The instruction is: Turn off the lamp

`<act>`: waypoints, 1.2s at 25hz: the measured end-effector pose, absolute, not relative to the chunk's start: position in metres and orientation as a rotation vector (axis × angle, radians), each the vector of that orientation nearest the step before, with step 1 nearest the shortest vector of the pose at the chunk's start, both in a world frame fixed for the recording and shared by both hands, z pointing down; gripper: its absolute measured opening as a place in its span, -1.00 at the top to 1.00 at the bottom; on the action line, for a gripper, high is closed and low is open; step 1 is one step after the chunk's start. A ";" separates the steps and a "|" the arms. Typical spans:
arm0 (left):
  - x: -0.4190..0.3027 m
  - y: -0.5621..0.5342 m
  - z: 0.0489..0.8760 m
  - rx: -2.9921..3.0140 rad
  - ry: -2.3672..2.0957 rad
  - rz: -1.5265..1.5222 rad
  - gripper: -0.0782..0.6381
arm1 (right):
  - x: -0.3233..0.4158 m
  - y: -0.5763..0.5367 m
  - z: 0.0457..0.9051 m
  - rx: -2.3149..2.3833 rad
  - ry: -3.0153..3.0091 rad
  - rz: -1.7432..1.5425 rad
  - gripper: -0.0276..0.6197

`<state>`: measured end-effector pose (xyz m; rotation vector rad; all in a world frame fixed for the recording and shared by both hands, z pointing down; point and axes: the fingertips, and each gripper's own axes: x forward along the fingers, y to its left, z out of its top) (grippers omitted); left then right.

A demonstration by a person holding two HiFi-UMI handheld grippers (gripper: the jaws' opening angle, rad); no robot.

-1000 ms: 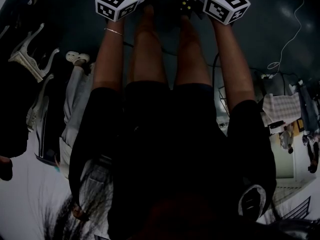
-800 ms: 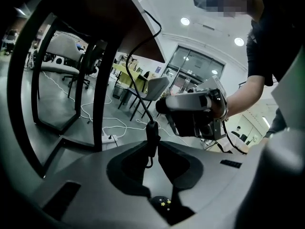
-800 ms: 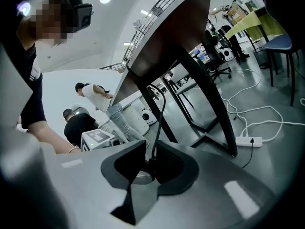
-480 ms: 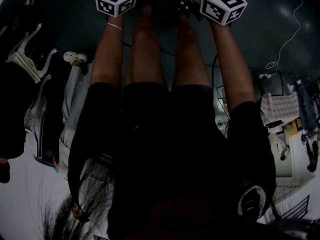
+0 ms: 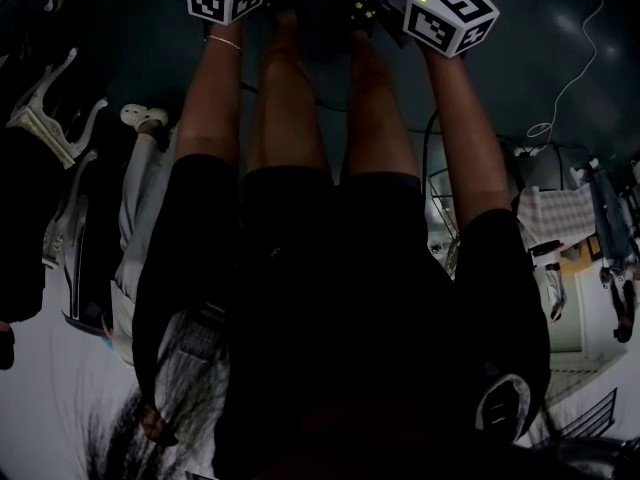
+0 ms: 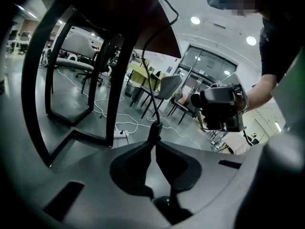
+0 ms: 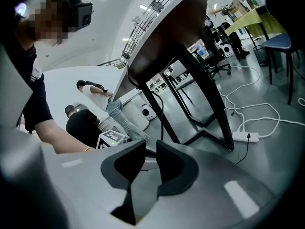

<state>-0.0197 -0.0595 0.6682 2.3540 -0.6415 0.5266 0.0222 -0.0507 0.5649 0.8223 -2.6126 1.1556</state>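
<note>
Left tool [image 6: 153,144]: tips pressed together on a black cord [image 6: 153,128], which runs up and curls past the bench [image 6: 138,8] edge. Can't make out the lamp itself in any view. Right tool [image 7: 151,149]: narrow gap between the jaws, nothing in it. It's held apart from the left one, and both sit below the bench top, near its black legs [image 7: 209,99]. Floor clutter: white power strip [image 7: 245,136], loose white cables [image 6: 135,124], office chair [image 6: 167,86] further back. Another person [image 7: 93,92] bends over beyond the bench. Head view is dark, mostly the wearer's arms and legs.
</note>
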 end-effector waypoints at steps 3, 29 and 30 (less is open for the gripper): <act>-0.026 -0.061 0.674 2.334 -0.668 0.525 0.72 | 0.023 -0.051 0.564 0.833 -2.620 1.152 0.79; -0.007 -0.056 0.585 2.412 -0.821 0.366 0.76 | 0.044 -0.047 0.527 0.830 -2.702 1.099 0.91; -0.006 -0.056 0.581 2.414 -0.837 0.369 0.76 | 0.045 -0.047 0.526 0.823 -2.708 1.097 0.91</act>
